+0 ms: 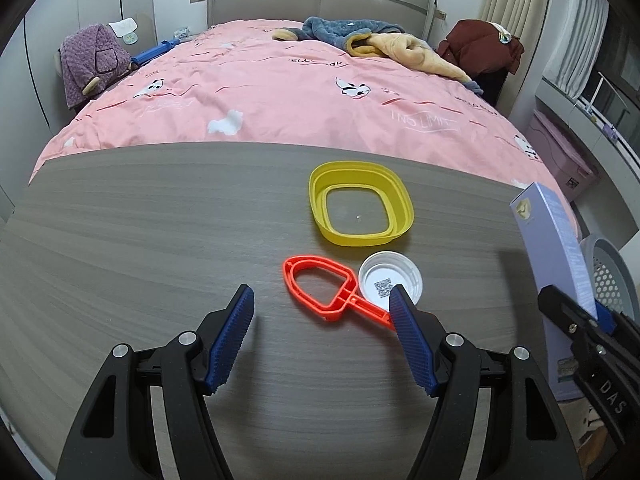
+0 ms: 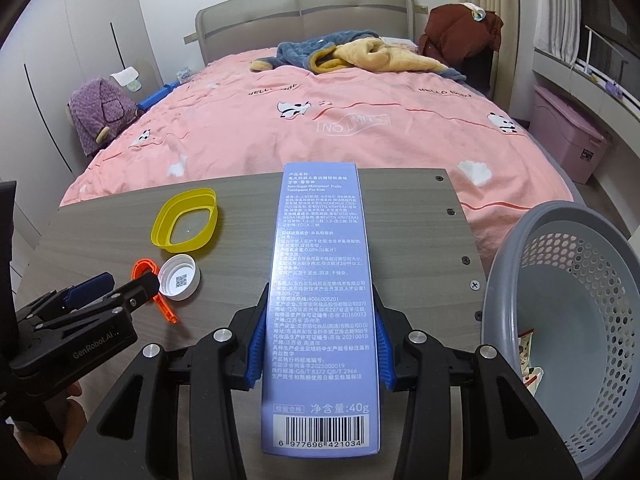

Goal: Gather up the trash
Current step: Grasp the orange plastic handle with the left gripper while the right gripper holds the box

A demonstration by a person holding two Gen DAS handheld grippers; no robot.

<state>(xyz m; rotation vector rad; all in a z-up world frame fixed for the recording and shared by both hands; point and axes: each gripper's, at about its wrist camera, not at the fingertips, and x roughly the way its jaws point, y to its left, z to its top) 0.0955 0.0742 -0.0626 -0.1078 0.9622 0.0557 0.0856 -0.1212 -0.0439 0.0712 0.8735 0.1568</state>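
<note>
My right gripper (image 2: 318, 300) is shut on a light purple toothpaste box (image 2: 320, 300), held flat over the grey table (image 2: 400, 220); the box also shows in the left wrist view (image 1: 556, 232). My left gripper (image 1: 322, 300) is open above the table, its right finger over an orange plastic handle (image 1: 320, 286) and touching the edge of a white cap (image 1: 390, 282). A yellow plastic rim (image 1: 360, 208) lies behind them. In the right wrist view the handle (image 2: 164, 308), cap (image 2: 180, 276) and rim (image 2: 186, 220) lie left of the box.
A grey perforated basket (image 2: 568, 320) sits off the table's right edge with a wrapper (image 2: 528, 360) inside; its rim shows in the left wrist view (image 1: 612, 268). A pink-covered bed (image 1: 280, 92) lies beyond the table, clothes on it. A purple bin (image 2: 568, 136) stands at the right.
</note>
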